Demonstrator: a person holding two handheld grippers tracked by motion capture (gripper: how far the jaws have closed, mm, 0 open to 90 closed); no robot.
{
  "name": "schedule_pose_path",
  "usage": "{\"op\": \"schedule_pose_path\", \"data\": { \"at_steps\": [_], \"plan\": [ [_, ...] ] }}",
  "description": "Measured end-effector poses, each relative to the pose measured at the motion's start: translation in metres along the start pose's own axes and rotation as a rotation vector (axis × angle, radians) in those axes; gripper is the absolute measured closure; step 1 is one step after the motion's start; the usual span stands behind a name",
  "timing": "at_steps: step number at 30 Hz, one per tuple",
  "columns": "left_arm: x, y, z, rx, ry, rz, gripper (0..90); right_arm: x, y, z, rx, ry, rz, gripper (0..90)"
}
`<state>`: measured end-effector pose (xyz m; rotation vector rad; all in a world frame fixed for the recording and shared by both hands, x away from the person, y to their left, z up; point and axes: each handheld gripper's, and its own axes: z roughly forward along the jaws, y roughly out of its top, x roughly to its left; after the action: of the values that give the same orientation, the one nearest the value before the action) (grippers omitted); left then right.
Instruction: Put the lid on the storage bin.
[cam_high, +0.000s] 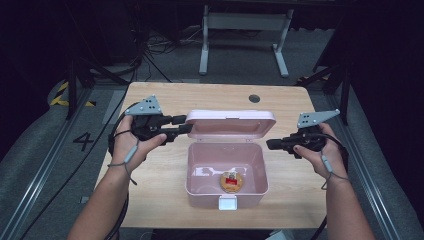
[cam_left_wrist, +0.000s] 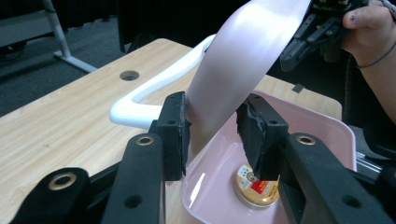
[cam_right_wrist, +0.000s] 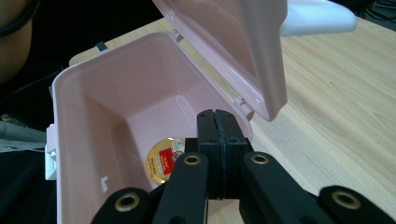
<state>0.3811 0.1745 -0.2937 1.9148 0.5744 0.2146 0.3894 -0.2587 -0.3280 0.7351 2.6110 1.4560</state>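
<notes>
Pink box (cam_high: 226, 172) sits mid-table, lid (cam_high: 231, 122) raised behind it, small round tin (cam_high: 232, 182) inside on floor. We judge lid light, stiff, smooth plastic; best held at side edge. Our left gripper (cam_high: 183, 125) straddles lid's left edge, pads not pressing. Our right gripper (cam_high: 270, 145) clamped empty, right of box. Table (cam_high: 150, 100) bare around box; white handle (cam_left_wrist: 154, 88) behind lid.

- My left gripper (cam_high: 186, 125) is black, topped by a grey three-cornered plate with small holes.
- My right gripper (cam_high: 270, 145) matches it.
- Brass-ringed screw holes dot my jaw arms; the pads are matte black, scuffed.
- Black cables trail off; grey cords loop my wrists.
- Dark nail polish.
</notes>
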Motion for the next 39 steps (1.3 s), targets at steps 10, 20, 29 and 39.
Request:
{"op": "schedule_pose_path", "data": {
  "at_steps": [10, 20, 29, 39],
  "plan": [
    [-0.01, -0.004, -0.002, 0.03, -0.024, 0.007, 61.8, 0.004, 0.002, -0.001, -0.009, 0.019, -0.013, 90.0],
    [-0.008, -0.012, -0.007, 0.078, -0.097, -0.008, 61.1, 0.006, 0.003, -0.003, -0.026, 0.024, -0.014, 90.0],
    [-0.003, -0.019, -0.019, 0.126, -0.081, -0.013, 54.3, 0.006, 0.004, -0.004, -0.025, 0.029, -0.018, 90.0],
    [0.022, -0.03, -0.033, 0.134, 0.008, -0.082, 50.5, 0.011, 0.005, -0.005, -0.008, 0.044, -0.033, 90.0]
  ]
}}
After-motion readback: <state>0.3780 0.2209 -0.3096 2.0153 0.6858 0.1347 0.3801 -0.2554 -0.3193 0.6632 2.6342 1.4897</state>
